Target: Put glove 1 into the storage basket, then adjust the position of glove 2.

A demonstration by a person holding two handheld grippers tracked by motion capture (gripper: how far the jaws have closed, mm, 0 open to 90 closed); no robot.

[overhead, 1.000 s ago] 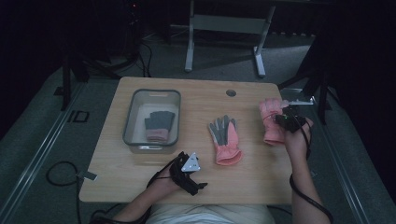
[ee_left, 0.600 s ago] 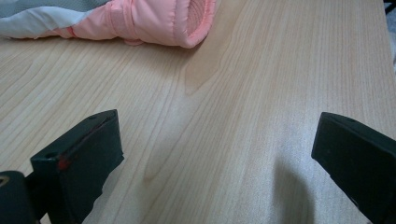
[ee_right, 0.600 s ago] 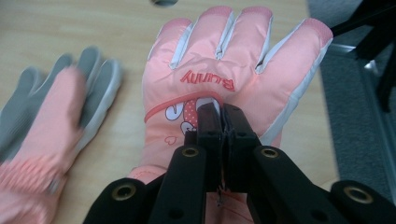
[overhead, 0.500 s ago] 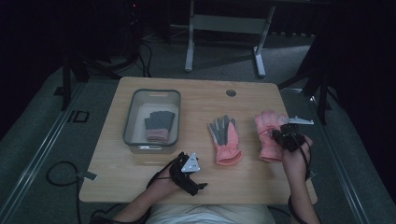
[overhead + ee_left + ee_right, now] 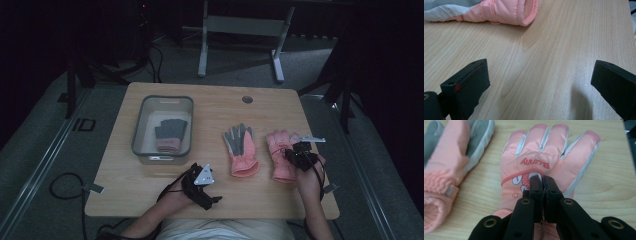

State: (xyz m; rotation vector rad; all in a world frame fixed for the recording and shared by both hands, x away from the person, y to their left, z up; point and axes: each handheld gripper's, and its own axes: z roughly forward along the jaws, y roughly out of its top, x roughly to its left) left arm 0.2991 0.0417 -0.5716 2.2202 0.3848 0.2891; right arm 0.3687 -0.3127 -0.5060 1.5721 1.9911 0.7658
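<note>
Two pink gloves lie side by side on the wooden table (image 5: 210,107). The left glove (image 5: 241,150) shows its grey palm. The right glove (image 5: 280,150) lies back up, with "Bunny" lettering (image 5: 535,163) on it. My right gripper (image 5: 295,156) sits over that glove's back, jaws shut and pinching a fold of its fabric (image 5: 543,187). The palm-up glove (image 5: 451,157) lies to its left. My left gripper (image 5: 210,192) rests at the table's front edge, open, with bare wood between its jaws (image 5: 539,82). The palm-up glove's cuff (image 5: 506,11) lies ahead of it.
A grey-rimmed bin (image 5: 139,131) stands at the table's left and holds a dark grey glove with a pink cuff (image 5: 170,135). A round cable hole (image 5: 247,99) sits near the far edge. Metal stand legs (image 5: 240,30) rise behind the table.
My right gripper has brought the pink glove from near the table's right edge toward the person and down, so it now lies flat beside the other glove. The left gripper has stayed put.
</note>
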